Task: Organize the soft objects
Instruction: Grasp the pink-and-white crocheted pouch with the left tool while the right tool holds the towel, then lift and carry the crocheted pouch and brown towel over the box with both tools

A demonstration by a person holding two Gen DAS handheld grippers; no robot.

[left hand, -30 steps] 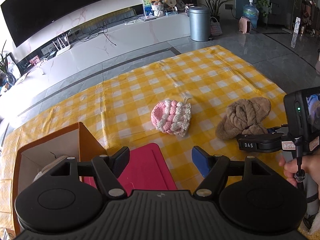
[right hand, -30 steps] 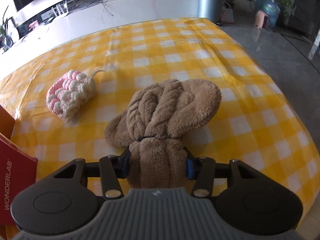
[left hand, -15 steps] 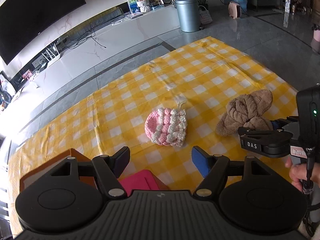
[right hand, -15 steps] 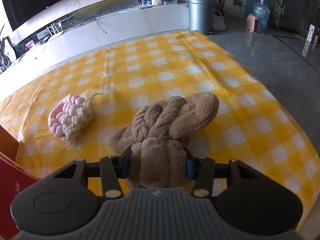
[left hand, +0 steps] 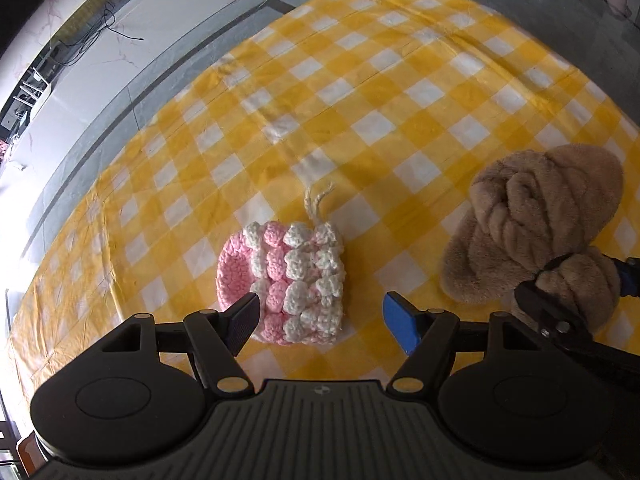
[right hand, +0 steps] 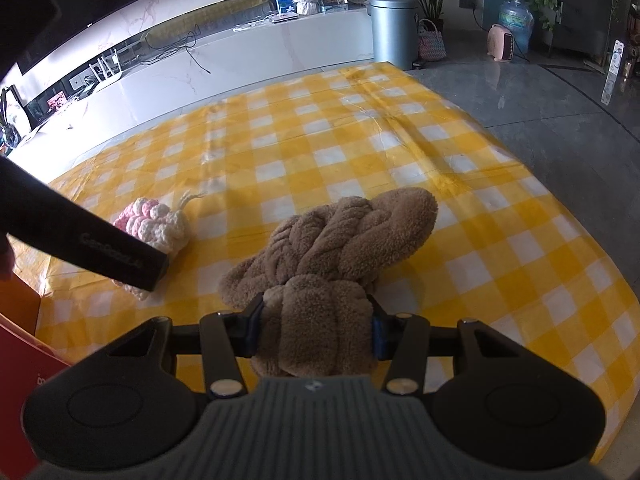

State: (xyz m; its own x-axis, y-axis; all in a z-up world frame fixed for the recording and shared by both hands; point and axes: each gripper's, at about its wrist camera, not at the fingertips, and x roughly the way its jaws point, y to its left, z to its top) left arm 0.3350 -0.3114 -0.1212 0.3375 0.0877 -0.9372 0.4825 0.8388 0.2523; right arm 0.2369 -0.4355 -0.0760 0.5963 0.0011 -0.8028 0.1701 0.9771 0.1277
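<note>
A pink and white crocheted pouch (left hand: 286,276) lies on the yellow checked cloth (left hand: 360,92). My left gripper (left hand: 320,316) is open, just above its near edge, one finger at each side. A brown plush braided item (right hand: 336,240) lies to the right of the pouch. My right gripper (right hand: 316,336) is shut on its near end. In the left wrist view the plush (left hand: 544,224) sits at the right with the right gripper's fingers around its end. The pouch (right hand: 160,224) shows at left in the right wrist view, partly hidden by the left gripper's body.
An orange box edge (right hand: 20,312) and a red flap (right hand: 28,356) stand at the near left. The cloth ends at the right onto grey floor (right hand: 540,120). A white low cabinet (right hand: 260,52) and a grey bin (right hand: 394,28) stand beyond.
My left gripper has moved forward and down from over the box to the pink pouch, staying open. My right gripper still holds the plush and has lifted back slightly.
</note>
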